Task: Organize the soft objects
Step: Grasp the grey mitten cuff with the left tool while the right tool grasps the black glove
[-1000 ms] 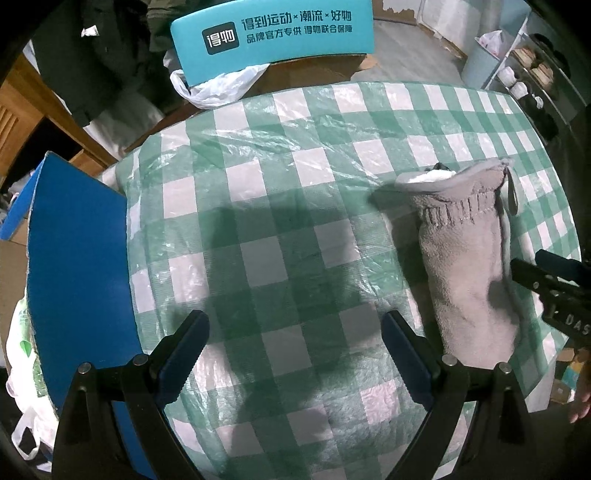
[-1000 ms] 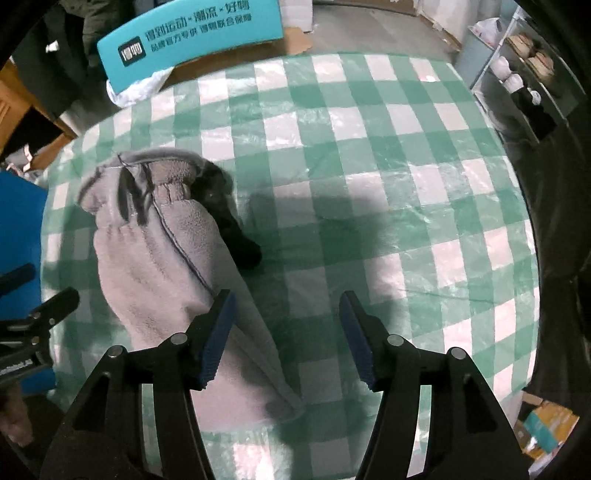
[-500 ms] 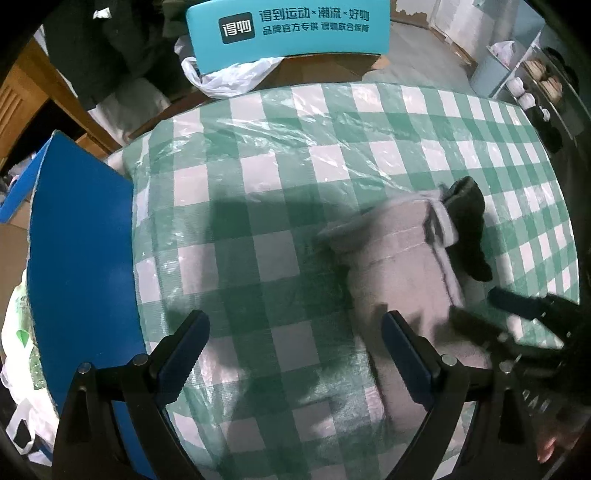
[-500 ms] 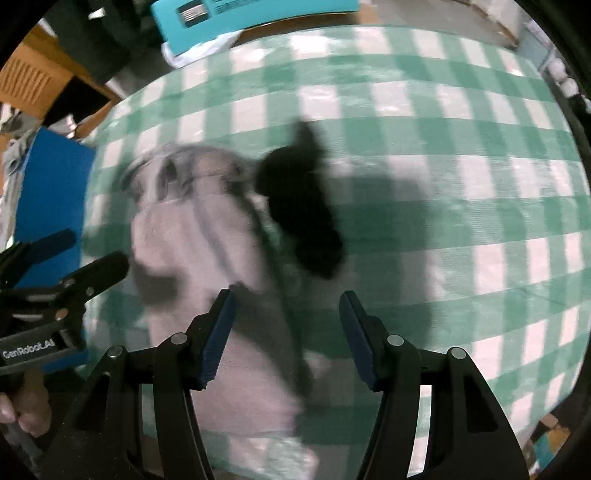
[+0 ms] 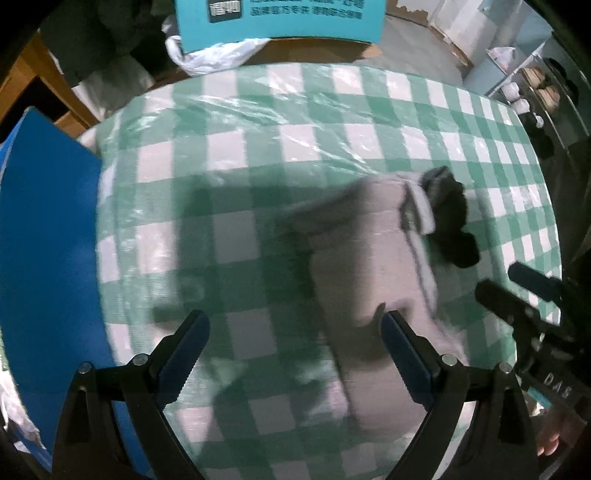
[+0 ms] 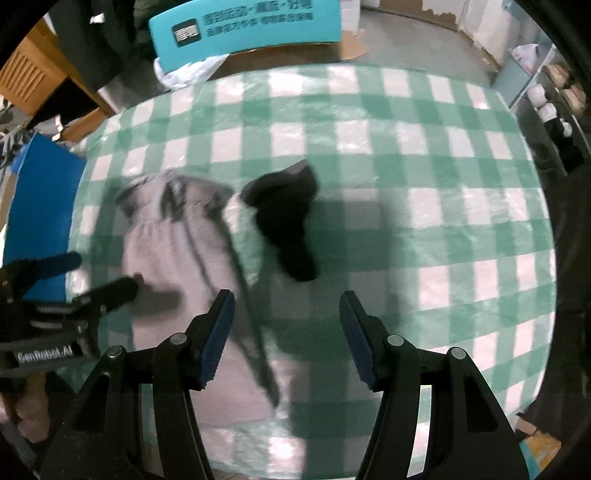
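Observation:
A grey fleece glove (image 5: 373,280) (image 6: 177,258) lies flat on the green-and-white checked tablecloth (image 5: 258,155) (image 6: 424,184), cuff toward the far side. A small black soft item (image 5: 448,221) (image 6: 288,218) lies against the glove's cuff on its right. My left gripper (image 5: 295,338) hovers open above the cloth, its right finger over the glove's lower part, nothing between the fingers. My right gripper (image 6: 286,321) is open too, empty, with its left finger over the glove's edge. Each gripper shows in the other's view, at the frame's side edge.
A blue box (image 5: 44,258) (image 6: 40,199) stands at the table's left edge. Beyond the far edge are a teal sign board (image 5: 280,18) (image 6: 243,26) and a white plastic bag (image 5: 218,55). A shelf with shoes (image 6: 554,99) stands at the right.
Both views have shifted, so the glove now lies nearer the middle between the grippers, and the black item beside its cuff has come fully into sight. Neither gripper's opening has changed.

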`<act>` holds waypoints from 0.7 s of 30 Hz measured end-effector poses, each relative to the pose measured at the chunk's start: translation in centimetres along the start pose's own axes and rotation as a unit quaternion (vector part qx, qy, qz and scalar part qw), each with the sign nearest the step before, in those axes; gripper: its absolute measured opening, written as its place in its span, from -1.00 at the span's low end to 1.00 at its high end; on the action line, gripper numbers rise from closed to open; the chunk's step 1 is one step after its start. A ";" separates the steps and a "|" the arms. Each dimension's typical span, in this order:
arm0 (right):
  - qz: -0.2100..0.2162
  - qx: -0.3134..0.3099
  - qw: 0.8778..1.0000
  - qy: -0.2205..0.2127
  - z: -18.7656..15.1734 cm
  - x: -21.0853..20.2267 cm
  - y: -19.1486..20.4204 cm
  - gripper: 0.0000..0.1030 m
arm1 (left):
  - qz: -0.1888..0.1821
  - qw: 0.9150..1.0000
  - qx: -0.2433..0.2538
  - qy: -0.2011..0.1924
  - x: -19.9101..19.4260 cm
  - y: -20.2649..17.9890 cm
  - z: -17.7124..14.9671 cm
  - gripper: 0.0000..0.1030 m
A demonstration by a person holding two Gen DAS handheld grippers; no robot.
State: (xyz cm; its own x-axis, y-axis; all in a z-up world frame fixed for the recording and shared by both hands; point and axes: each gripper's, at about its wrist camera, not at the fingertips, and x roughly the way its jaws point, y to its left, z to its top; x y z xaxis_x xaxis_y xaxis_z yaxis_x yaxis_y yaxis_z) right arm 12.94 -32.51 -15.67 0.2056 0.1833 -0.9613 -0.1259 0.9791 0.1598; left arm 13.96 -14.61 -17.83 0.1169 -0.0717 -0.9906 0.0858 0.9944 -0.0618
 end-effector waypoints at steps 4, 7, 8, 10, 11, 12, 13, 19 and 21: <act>0.005 -0.003 1.000 -0.009 0.7 0.0 -0.9 0.16 | 0.000 1.000 0.001 0.012 1.2 -1.6 0.2 0.85; 0.004 -0.013 1.000 -0.010 1.4 0.5 -1.0 0.16 | 0.003 1.000 -0.008 0.024 2.5 -2.1 0.6 0.85; 0.001 -0.014 1.000 -0.010 1.5 0.6 -1.1 0.16 | 0.005 1.000 -0.011 0.027 3.1 -2.3 0.8 0.85; -0.003 -0.012 1.000 -0.008 1.7 0.8 -1.2 0.16 | 0.009 0.999 -0.014 0.034 4.1 -2.4 1.3 0.85; -0.002 -0.011 1.000 -0.008 1.7 0.9 -1.2 0.16 | 0.008 0.999 -0.014 0.037 4.5 -2.5 1.4 0.85; -0.001 -0.010 1.000 -0.007 1.8 1.0 -1.3 0.16 | 0.003 0.999 -0.015 0.037 4.8 -2.4 1.7 0.85; 0.000 -0.011 1.000 -0.007 1.8 1.1 -1.3 0.16 | -0.001 0.999 -0.016 0.035 5.0 -2.4 1.8 0.85; -0.001 -0.011 1.000 -0.003 2.2 1.8 -1.4 0.16 | -0.023 1.000 -0.019 -0.002 4.4 -1.9 2.6 -0.02; 0.001 -0.013 1.000 -0.004 2.4 2.0 -1.2 0.16 | -0.043 0.999 -0.019 0.004 4.2 -1.6 2.8 -0.29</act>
State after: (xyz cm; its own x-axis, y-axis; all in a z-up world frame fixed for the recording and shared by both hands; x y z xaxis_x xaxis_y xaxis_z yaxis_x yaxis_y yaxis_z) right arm 15.87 -33.14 -17.23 0.2133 0.1864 -0.9590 -0.1514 0.9761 0.1561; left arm 17.09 -16.76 -21.53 0.1027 -0.1560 -0.9824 0.0572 0.9869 -0.1507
